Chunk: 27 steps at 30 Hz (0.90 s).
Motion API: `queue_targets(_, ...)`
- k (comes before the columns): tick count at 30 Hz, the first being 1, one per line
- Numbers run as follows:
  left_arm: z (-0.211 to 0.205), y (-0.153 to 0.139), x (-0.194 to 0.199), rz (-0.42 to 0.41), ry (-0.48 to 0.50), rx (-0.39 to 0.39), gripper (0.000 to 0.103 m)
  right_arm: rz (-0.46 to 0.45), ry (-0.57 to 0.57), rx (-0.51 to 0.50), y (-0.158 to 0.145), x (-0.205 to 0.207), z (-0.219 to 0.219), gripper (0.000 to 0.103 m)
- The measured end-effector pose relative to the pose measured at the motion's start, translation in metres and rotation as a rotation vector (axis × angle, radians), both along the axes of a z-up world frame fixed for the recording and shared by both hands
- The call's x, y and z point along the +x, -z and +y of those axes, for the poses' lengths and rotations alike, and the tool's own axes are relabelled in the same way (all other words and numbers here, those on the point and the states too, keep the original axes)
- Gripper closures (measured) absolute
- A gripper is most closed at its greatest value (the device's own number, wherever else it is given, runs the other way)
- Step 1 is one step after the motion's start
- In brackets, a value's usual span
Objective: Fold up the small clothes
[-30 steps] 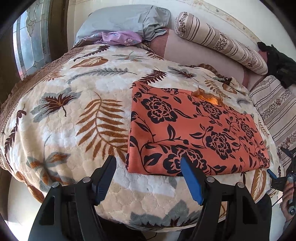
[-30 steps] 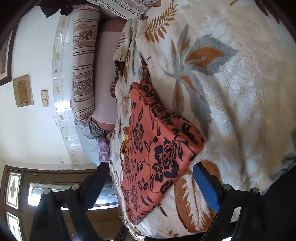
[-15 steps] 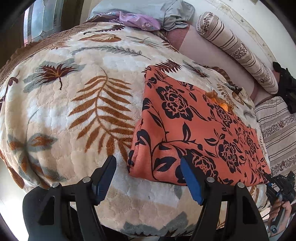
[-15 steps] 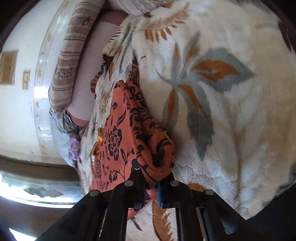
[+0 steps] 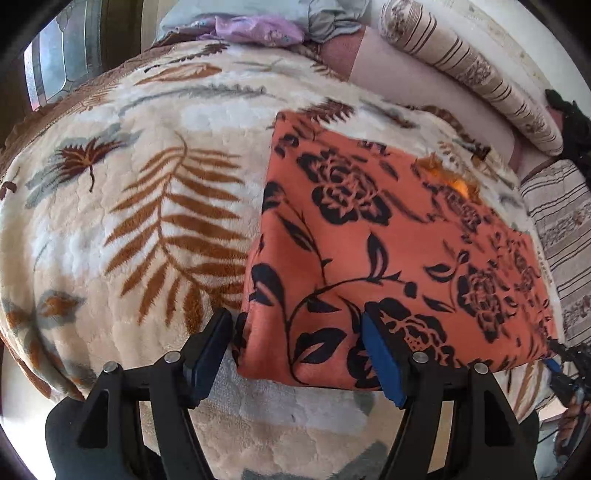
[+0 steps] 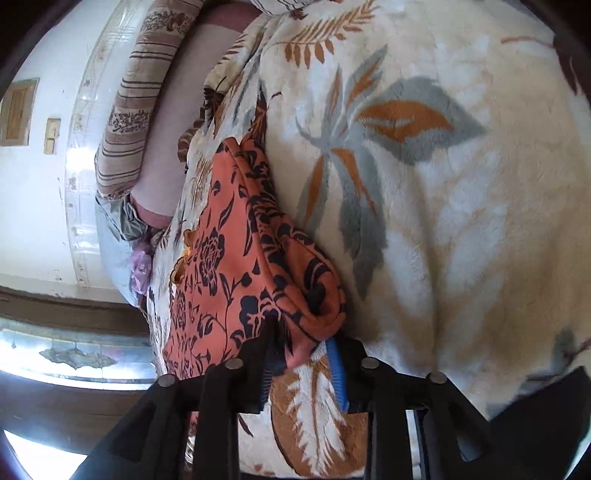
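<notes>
An orange cloth with black flowers (image 5: 369,236) lies folded flat on the leaf-patterned blanket (image 5: 129,221). My left gripper (image 5: 295,325) is open and straddles the cloth's near left corner: one finger is just off the cloth's edge, the blue-padded finger (image 5: 380,362) is over the fabric. In the right wrist view the cloth (image 6: 229,266) has its near right corner bunched up between the jaws of my right gripper (image 6: 301,336). Those jaws are opening, with a gap showing beside the fabric. The right gripper (image 5: 561,369) also shows at the left wrist view's right edge.
Pillows and a striped bolster (image 5: 461,70) line the far side of the bed, with a lilac garment (image 5: 258,29) and grey cloth heaped at the back. A window (image 5: 59,66) stands at the far left. The blanket drops off at the near edge.
My left gripper has come down and closer to the cloth's near left corner. My right gripper closed on the cloth's right corner, bunching it, and its jaws have since parted somewhat.
</notes>
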<state>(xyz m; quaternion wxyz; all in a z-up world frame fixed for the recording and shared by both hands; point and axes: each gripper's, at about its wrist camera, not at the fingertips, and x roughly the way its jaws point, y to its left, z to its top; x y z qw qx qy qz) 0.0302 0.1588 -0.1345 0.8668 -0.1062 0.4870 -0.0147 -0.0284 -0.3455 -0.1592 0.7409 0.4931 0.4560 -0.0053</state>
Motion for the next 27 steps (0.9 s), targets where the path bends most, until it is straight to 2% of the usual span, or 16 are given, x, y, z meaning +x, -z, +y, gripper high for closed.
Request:
queue_targets(2, -0.008, -0.007, -0.001, -0.021, 0.017, 0.034, 0.031, -0.020, -0.012, -0.068, -0.020, -0.002, -0.006, 0.059)
queue_targets(3, -0.010, -0.011, -0.001, -0.025, 0.026, 0.038, 0.031, -0.042, -0.005, -0.091, -0.032, 0.001, -0.011, 0.028)
queue_targets(4, -0.013, -0.016, -0.001, -0.044, 0.032, 0.042, 0.031, -0.063, 0.012, -0.121, -0.043, 0.005, -0.015, 0.004)
queue_targets(7, -0.019, -0.025, 0.006, -0.089, 0.059, 0.052, 0.031, -0.148, -0.048, -0.229, -0.071, 0.047, -0.021, 0.003)
queue_targets(10, -0.017, -0.015, 0.018, -0.059, 0.044, 0.056, 0.031, -0.151, -0.164, -0.217, -0.070, 0.115, -0.018, 0.005)
queue_targets(12, -0.015, -0.009, 0.022, -0.041, 0.032, 0.042, 0.031, -0.111, -0.218, -0.267, -0.062, 0.156, -0.012, 0.005)
queue_targets(15, -0.016, -0.009, 0.019, -0.049, 0.040, 0.043, 0.031, -0.049, -0.263, -0.304, -0.043, 0.201, -0.004, 0.010)
queue_targets(16, -0.016, -0.010, 0.019, -0.049, 0.045, 0.045, 0.031, -0.028, -0.292, -0.295, -0.035, 0.213, -0.001, 0.021)
queue_targets(17, -0.015, -0.010, 0.019, -0.049, 0.050, 0.046, 0.031, 0.004, -0.322, -0.274, -0.025, 0.220, 0.003, 0.038)
queue_targets(18, -0.015, -0.010, 0.019, -0.047, 0.052, 0.046, 0.031, 0.064, -0.337, -0.262, -0.014, 0.225, 0.007, 0.084)
queue_targets(19, -0.014, -0.013, 0.018, -0.048, 0.053, 0.044, 0.031, 0.079, -0.342, -0.264, -0.011, 0.226, 0.009, 0.088)
queue_targets(22, -0.007, -0.031, 0.012, -0.110, 0.033, 0.043, 0.031, -0.029, -0.271, -0.311, -0.040, 0.208, 0.006, 0.093)
queue_targets(23, -0.004, -0.035, 0.010, -0.135, 0.026, 0.039, 0.031, 0.003, -0.226, -0.295, -0.032, 0.205, -0.003, 0.093)
queue_targets(25, 0.002, -0.031, 0.017, -0.104, 0.024, 0.029, 0.031, 0.114, -0.183, -0.254, -0.003, 0.206, -0.016, 0.095)
queue_targets(26, 0.006, -0.027, 0.020, -0.073, 0.013, 0.034, 0.031, 0.085, -0.166, -0.224, -0.001, 0.202, -0.020, 0.095)
queue_targets(27, 0.011, -0.026, 0.020, -0.058, -0.005, 0.027, 0.031, 0.060, -0.156, -0.212, -0.005, 0.198, -0.020, 0.090)
